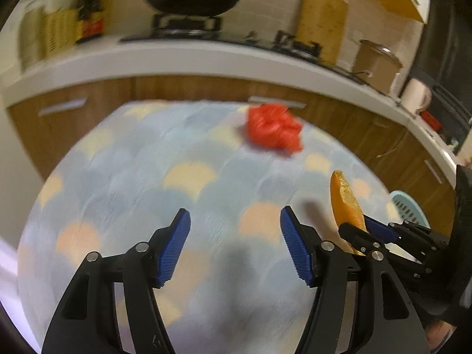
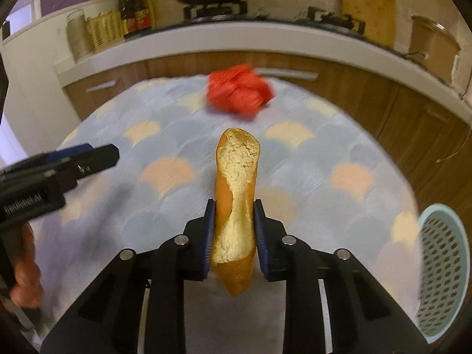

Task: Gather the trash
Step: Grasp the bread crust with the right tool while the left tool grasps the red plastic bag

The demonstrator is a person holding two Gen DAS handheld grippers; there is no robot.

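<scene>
A long orange peel (image 2: 236, 194) with a pale, crumbly inside stands between the blue pads of my right gripper (image 2: 234, 209), which is shut on it and holds it above the table. The left wrist view shows the same peel (image 1: 345, 200) at the right, in the right gripper (image 1: 367, 230). My left gripper (image 1: 235, 221) is open over the patterned tablecloth (image 1: 147, 162), nothing between its fingers; it also shows in the right wrist view as the left gripper (image 2: 97, 153). A crumpled red plastic bag (image 2: 239, 94) (image 1: 274, 129) lies at the far side of the table.
A pale blue perforated basket (image 2: 442, 271) (image 1: 410, 209) stands off the table's right edge. Behind the table runs a wooden cabinet front (image 2: 354, 88) under a white counter with a stove, wok, cutting board and containers. A hand (image 2: 23, 271) holds the left gripper.
</scene>
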